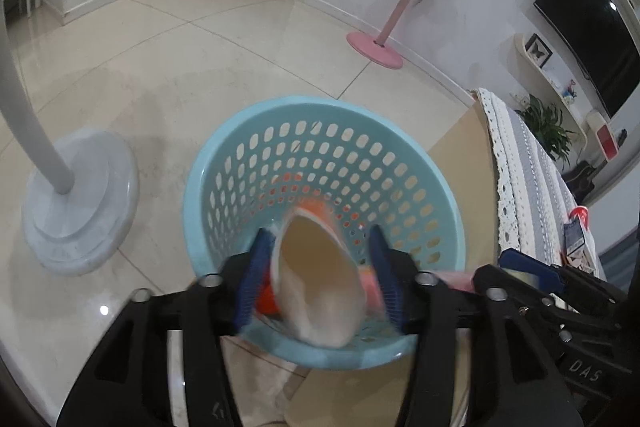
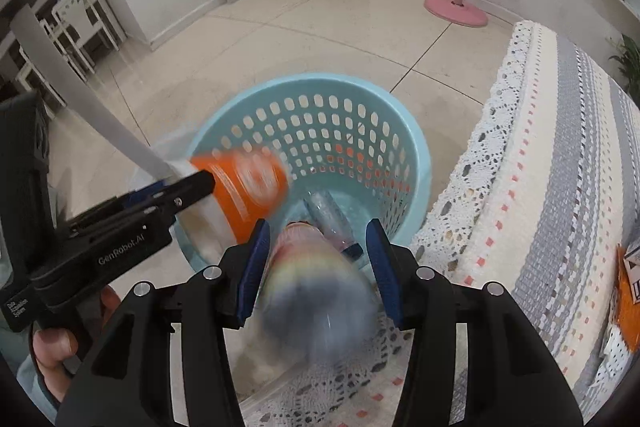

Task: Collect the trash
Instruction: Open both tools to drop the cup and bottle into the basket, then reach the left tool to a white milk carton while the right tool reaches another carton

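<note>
Over the blue basket, the left gripper has its fingers parted, and the blurred orange paper cup sits loose between them. To its right, the right gripper has its fingers spread around a blurred plastic bottle, apparently without contact; another bottle lies inside the basket.

The basket mouth is left open at 12 o'clock. The cloth-covered desk is crowded against it at 3 o'clock, the fan stand at 9. Bare floor is seen beyond.
</note>
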Demonstrator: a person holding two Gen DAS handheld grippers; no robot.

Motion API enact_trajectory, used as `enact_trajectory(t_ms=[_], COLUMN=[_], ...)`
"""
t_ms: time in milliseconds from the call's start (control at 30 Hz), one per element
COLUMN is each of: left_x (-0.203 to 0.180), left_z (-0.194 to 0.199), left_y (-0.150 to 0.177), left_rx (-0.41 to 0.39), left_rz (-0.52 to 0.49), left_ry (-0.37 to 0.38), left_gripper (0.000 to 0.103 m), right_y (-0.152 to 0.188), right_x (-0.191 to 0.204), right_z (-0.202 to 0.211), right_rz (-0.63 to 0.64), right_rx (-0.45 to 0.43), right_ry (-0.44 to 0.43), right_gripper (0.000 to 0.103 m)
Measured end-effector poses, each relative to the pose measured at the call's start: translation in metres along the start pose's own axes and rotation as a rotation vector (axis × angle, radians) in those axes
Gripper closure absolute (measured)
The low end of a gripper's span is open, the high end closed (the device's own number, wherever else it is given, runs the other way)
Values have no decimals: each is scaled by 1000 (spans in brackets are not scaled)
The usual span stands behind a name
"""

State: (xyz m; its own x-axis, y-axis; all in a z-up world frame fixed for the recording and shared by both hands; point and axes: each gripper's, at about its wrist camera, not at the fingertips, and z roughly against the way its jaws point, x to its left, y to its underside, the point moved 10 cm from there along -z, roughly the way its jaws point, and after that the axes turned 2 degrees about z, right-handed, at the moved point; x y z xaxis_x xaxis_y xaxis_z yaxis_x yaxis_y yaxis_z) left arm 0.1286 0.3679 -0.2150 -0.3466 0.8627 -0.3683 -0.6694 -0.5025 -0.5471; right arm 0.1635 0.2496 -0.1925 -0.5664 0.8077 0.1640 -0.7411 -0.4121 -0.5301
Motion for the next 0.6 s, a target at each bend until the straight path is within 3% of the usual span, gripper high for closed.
enact_trajectory(t_ms=[300, 600], left_x=[-36, -144], left_z=[34, 89], left_y=[-4, -7], left_rx=[-67, -184], left_rz=[-20, -122], left_ry=[63, 215], left_gripper=[41, 41], right_y=[18, 37], right_x=[-33, -94], right_z=[58, 182], right_rz=[-67, -85], right_rx=[-70, -278], right_ry=[-6, 124], right_gripper=[56, 56])
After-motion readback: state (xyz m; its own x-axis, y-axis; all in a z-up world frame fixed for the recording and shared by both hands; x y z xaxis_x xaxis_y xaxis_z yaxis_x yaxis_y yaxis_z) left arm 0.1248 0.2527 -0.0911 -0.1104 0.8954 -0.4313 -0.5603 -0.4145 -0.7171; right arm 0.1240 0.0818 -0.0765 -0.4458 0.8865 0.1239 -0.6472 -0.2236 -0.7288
